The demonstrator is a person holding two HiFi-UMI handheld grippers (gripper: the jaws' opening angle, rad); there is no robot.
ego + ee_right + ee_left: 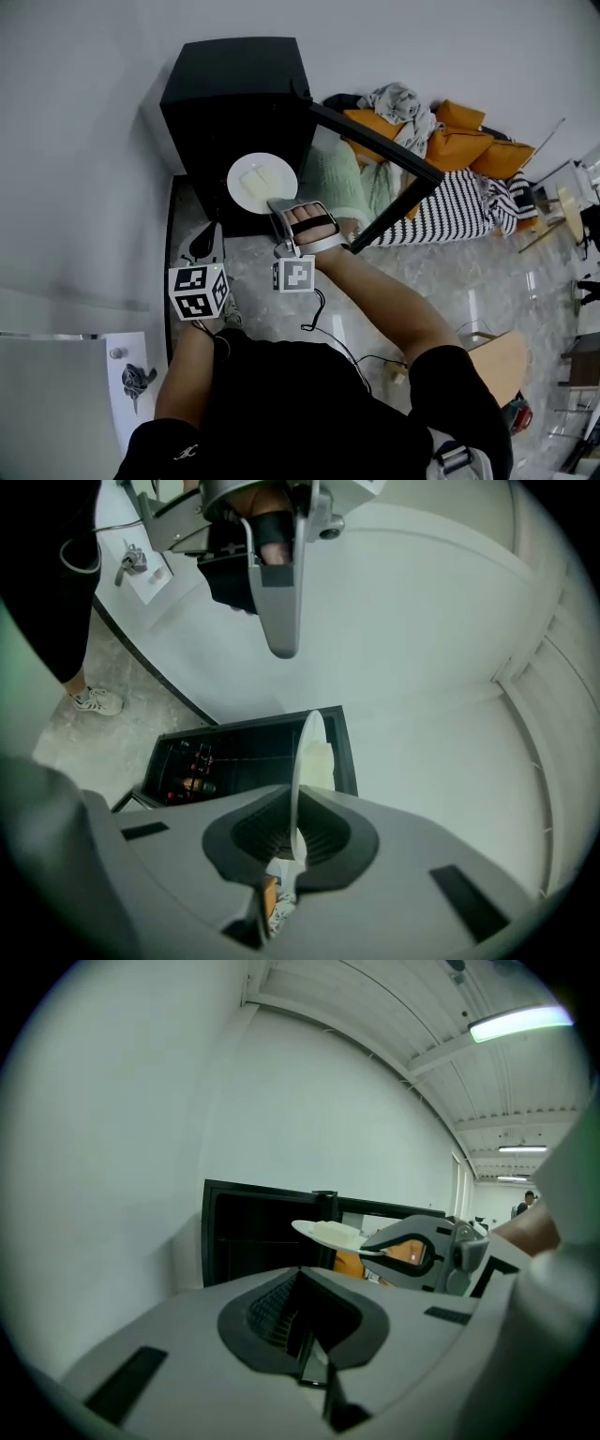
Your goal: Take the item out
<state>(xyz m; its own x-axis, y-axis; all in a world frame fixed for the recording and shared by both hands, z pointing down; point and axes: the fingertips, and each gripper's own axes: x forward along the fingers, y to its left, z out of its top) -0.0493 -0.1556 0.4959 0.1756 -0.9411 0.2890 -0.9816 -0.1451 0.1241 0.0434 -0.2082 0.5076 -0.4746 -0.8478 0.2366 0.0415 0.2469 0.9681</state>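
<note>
The white plate (261, 184) is clamped at its near rim by the right gripper (280, 205). In the right gripper view the plate (307, 747) is seen edge-on, and both jaws of the right gripper (295, 844) are pressed against it. Pale pieces of food (255, 175) are carried on the plate, on the part beyond the jaws. The plate is held level and lies outside the black cabinet (234, 94), just ahead of the gripper and in front of the cabinet's opening. To the right of that gripper the cabinet's door (377, 142) is swung open. In the right gripper view the dark inside of the cabinet (217, 757) is seen past the plate, with a few small things on a shelf that are too small to be named.

The left gripper (210, 240) is held to the left of the right one and a little nearer the person, apart from the plate. In the left gripper view the jaws of the left gripper (305, 1335) are seen drawn together, and nothing is gripped between them. Ahead and to the right of these jaws the plate (326, 1233) is seen in the right gripper (405, 1252), with the cabinet (251, 1232) behind it.
</note>
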